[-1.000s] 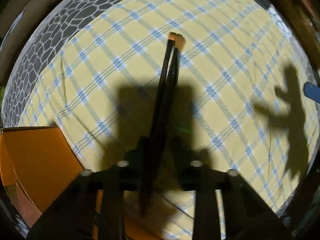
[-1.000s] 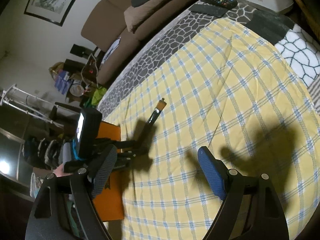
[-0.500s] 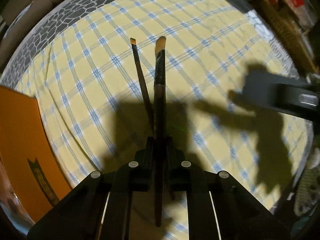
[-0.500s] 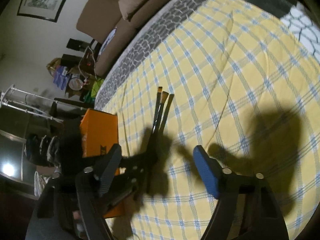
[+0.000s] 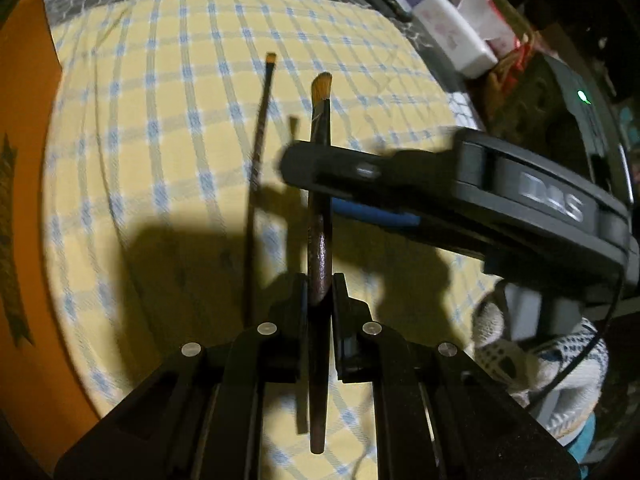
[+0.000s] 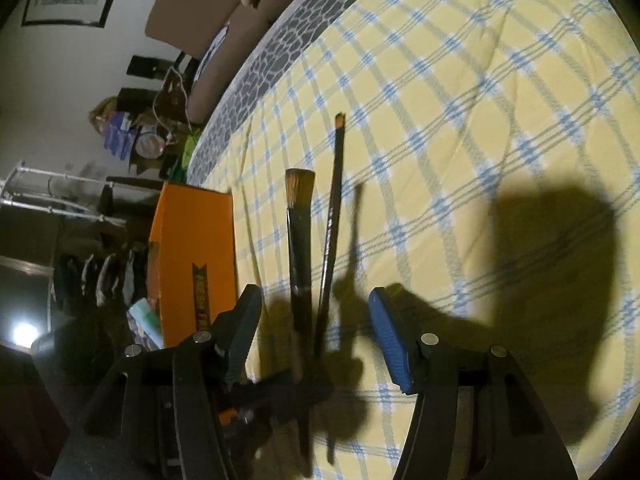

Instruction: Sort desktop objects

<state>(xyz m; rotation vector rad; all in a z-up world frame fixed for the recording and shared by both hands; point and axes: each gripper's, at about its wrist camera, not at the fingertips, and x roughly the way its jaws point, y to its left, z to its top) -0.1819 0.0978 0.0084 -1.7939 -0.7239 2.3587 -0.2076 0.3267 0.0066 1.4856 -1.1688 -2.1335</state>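
My left gripper (image 5: 320,280) is shut on two dark-handled paintbrushes, held above the yellow checked cloth (image 5: 168,128). The wide flat brush (image 5: 320,168) points forward with its orange bristles up; the thin brush (image 5: 256,168) leans left beside it. In the right wrist view the wide brush (image 6: 300,240) and the thin brush (image 6: 332,220) stand between my right gripper's open fingers (image 6: 388,340). My right gripper (image 6: 312,336) is open around both brushes, not touching them as far as I can tell. It crosses the left wrist view as a dark bar (image 5: 440,184).
An orange box (image 6: 192,248) stands at the cloth's left edge, also in the left wrist view (image 5: 20,200). A white container (image 5: 456,36) and red packets sit at the far right. A grey patterned cover (image 6: 256,80) and a sofa lie beyond.
My right gripper has moved in from the right and now straddles the two brushes. My left gripper has swung right with the brushes, which have spread apart.
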